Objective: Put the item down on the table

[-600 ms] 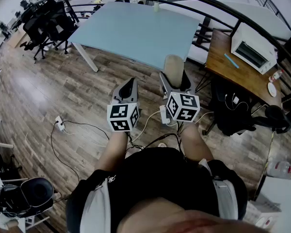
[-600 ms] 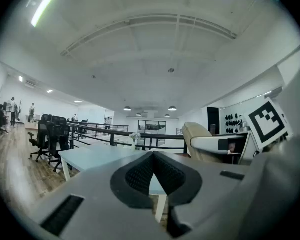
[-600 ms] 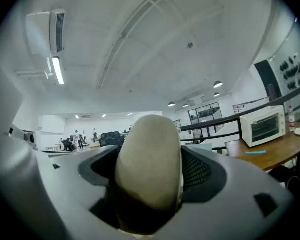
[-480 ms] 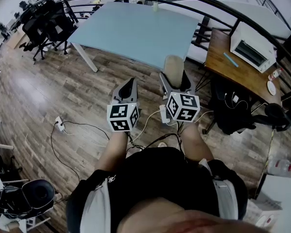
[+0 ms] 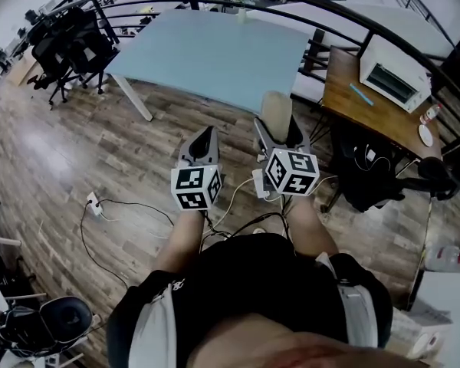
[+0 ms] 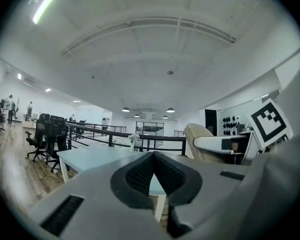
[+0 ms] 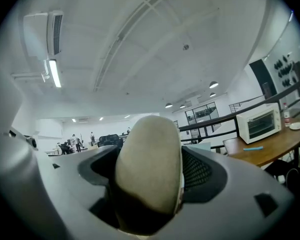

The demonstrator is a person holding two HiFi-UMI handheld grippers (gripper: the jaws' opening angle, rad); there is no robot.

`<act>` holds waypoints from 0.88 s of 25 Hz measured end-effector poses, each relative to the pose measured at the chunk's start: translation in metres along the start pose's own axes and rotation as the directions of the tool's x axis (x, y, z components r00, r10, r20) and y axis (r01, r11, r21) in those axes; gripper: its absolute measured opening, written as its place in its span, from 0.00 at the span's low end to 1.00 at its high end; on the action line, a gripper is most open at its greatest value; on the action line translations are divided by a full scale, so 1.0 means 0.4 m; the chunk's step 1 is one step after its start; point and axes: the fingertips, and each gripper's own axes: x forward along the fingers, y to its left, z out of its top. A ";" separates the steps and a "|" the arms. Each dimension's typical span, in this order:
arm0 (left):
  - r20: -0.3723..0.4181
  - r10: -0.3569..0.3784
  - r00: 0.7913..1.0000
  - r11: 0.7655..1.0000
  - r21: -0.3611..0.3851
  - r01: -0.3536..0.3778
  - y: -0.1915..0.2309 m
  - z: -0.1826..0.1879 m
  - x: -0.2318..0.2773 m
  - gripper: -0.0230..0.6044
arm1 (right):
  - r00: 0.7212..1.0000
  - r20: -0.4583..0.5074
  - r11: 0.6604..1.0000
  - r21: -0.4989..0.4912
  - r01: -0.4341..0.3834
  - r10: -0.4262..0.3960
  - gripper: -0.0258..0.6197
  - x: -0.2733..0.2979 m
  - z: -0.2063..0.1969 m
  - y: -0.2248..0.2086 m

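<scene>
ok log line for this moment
left gripper: shut, empty | right gripper: shut on beige item | blue table: ahead, item not yet down

no words, numbers or brand names can be read anywhere. the only printed marks are black square patterns on the white marker cubes (image 5: 195, 188) of the left gripper (image 5: 205, 138) and right gripper (image 5: 277, 126).

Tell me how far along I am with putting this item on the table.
Done: the beige item is picked up and clamped in the right gripper. In hand: it is held level in the air, in front of the light blue table and not resting on it. The left gripper is shut and empty. Left: reach over the tabletop, lower the item and open the jaws.
</scene>
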 end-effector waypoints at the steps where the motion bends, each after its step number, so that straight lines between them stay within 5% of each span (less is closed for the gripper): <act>1: 0.002 -0.004 1.000 1.000 -0.001 0.004 0.005 0.002 -0.002 0.05 | 1.000 0.003 1.000 -0.002 0.002 -0.002 0.66 0.000 0.001 0.007; 22: 0.015 -0.048 0.999 0.999 0.017 0.047 0.112 -0.018 0.038 0.05 | 0.997 0.049 0.998 -0.008 0.068 -0.068 0.66 0.075 -0.013 0.023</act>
